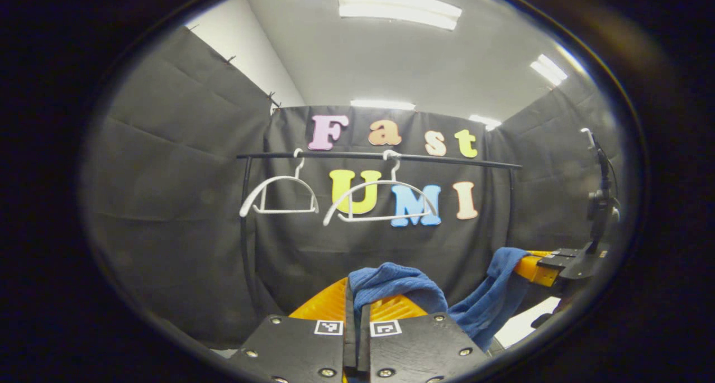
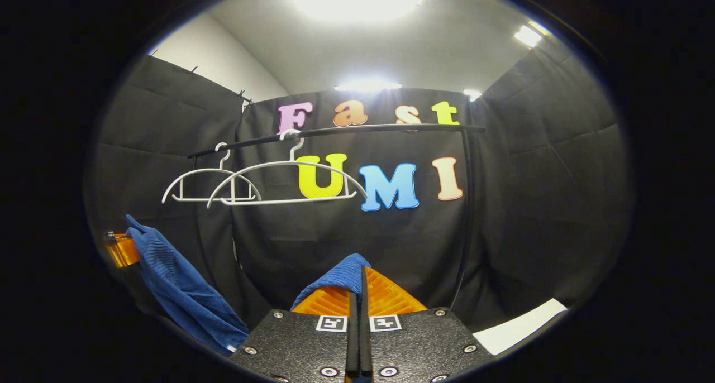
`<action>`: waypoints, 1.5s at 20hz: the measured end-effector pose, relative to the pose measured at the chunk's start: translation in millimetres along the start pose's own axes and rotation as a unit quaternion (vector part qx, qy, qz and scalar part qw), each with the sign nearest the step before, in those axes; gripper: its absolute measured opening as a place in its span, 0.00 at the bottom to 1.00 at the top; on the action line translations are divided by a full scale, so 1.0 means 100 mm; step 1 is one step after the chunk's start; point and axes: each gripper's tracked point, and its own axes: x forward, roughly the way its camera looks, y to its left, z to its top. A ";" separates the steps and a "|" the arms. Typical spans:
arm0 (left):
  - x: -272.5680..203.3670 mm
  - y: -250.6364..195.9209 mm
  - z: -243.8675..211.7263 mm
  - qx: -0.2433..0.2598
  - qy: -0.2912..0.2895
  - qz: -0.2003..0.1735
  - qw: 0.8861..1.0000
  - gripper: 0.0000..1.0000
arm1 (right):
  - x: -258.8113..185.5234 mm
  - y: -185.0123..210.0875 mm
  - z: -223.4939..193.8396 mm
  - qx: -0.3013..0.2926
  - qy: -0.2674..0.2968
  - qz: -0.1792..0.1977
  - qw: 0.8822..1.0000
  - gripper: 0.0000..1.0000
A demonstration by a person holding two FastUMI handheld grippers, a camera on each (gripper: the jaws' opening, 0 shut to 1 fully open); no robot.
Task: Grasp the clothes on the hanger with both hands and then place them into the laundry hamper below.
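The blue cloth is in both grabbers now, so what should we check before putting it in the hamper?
1. Left gripper shut on the blue cloth: ok; the cloth bunches over its closed fingers.
2. Right gripper shut on the cloth: ok; a corner is pinched between its fingers.
3. Cloth off the hangers: ok; both white hangers hang bare on the black rail.
4. Cloth free between the grippers: ok; it sags loosely, snagged on nothing.
5. Hamper straight below: cannot tell; both views look forward, not down.
6. Path down free of obstacles: cannot tell, for the same reason.
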 end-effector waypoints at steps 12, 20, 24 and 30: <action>0.01 -0.51 -1.33 -0.025 0.067 -0.031 0.997 0.02 | -0.34 0.36 -1.15 0.010 0.093 0.044 0.995 0.00; -0.07 -0.42 -2.47 -0.010 0.139 -0.012 0.990 0.00 | -0.29 0.40 -2.14 0.008 0.170 0.055 0.984 0.01; -0.03 -0.20 -2.96 -0.018 0.184 0.015 0.983 0.03 | -0.25 0.39 -2.57 0.004 0.206 0.050 0.977 0.00; -0.30 0.06 -3.79 -0.009 0.269 0.043 0.962 0.03 | -0.37 0.26 -3.26 -0.016 0.288 0.042 0.957 0.00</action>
